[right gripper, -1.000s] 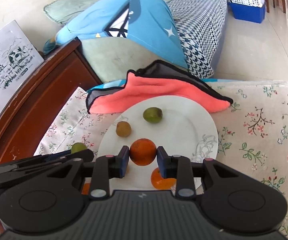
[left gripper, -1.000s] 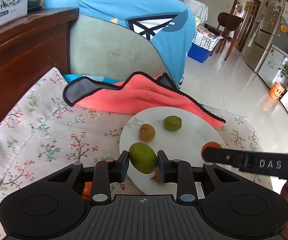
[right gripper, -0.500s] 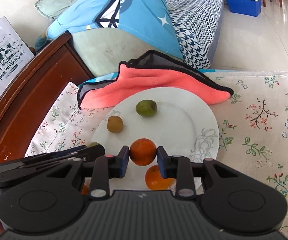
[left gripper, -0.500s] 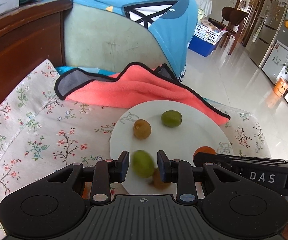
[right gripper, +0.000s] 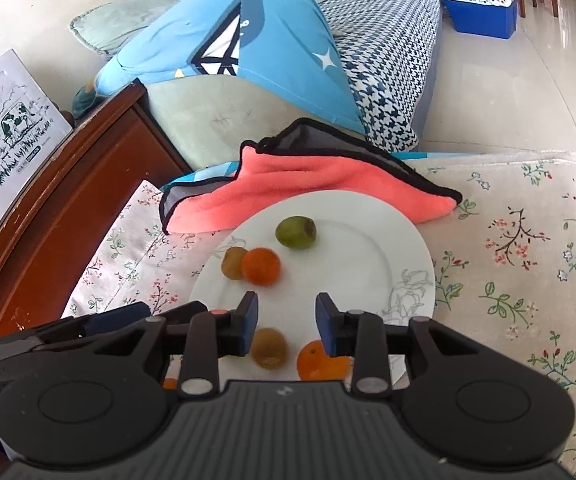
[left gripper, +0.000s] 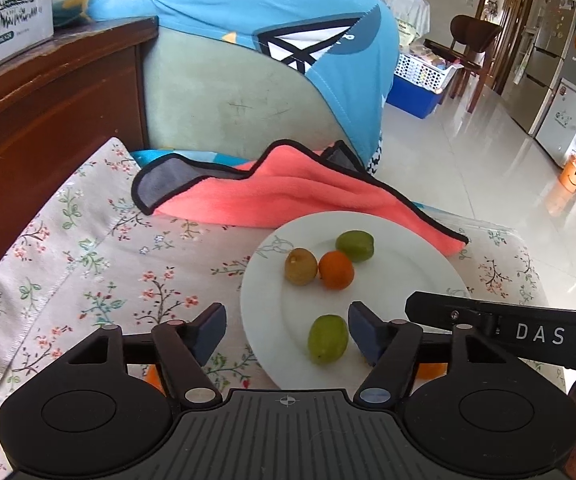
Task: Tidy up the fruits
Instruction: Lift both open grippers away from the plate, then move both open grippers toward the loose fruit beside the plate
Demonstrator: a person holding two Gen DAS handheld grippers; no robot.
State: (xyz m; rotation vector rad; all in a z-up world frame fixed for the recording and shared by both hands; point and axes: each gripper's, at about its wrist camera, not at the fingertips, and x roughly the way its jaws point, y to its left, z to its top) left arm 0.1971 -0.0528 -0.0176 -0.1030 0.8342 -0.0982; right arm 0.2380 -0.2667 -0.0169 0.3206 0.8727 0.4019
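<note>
Nearest, the left tool [left gripper: 286, 330] stands open, its jaws having just spread. The green fruit [left gripper: 327, 339] it gripped a second ago now lies on the white plate [left gripper: 408, 264], close to the right-hand pad. The right tool [right gripper: 286, 316] is open with an empty gap. Its orange [left gripper: 336, 270] has left it and sits mid-plate against a brown fruit [left gripper: 301, 267]. Only the right view shows an olive fruit [right gripper: 270, 348] and a second orange [right gripper: 320, 362] beneath that tool. Beyond, a coral cloth [left gripper: 288, 196] crowds the plate's far rim on the flowered table [left gripper: 88, 264].
</note>
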